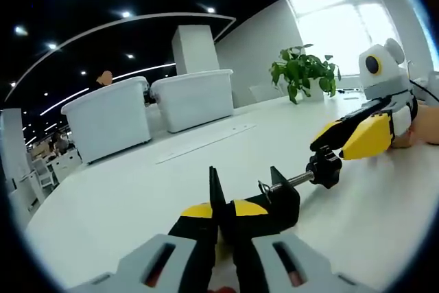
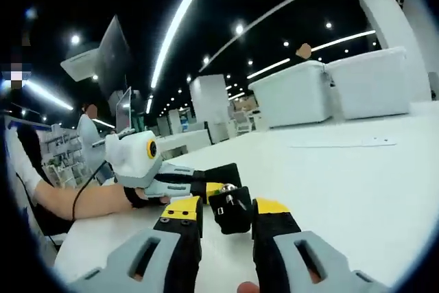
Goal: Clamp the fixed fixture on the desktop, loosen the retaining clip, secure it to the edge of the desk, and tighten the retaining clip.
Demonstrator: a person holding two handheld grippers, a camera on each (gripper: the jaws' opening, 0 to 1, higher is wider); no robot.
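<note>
Clamp fixture (image 1: 278, 204), a black C-shaped piece with a threaded screw and a black knob (image 1: 325, 167), lies on the white desk (image 1: 137, 197) in the left gripper view, low and just right of centre. Starting at the left of that view, two white storage bins (image 1: 110, 118) sit side by side at the far part of the desk, with a flat white strip lying in front of them. The left gripper (image 1: 221, 214) rises from the bottom edge, its yellow-tipped black jaws drawn together on the body of the clamp fixture. Further right, the screw runs out to the knob, and the right gripper (image 1: 343, 143) reaches in from the right edge, level and low over the desk, its yellow tips right at the knob; whether they pinch it cannot be told here. A potted plant (image 1: 304, 70) stands behind, near a bright window.

In the right gripper view, a person's bare forearm (image 2: 82, 200) stretches in from the left, the hand wrapped around the left gripper (image 2: 206, 183), which lies nearly flat to the desk (image 2: 343, 183). The right gripper's (image 2: 228, 219) own jaws stand at the bottom, set either side of the knob (image 2: 230, 209) and closing on it. The bins (image 2: 302, 94) sit far right.
</note>
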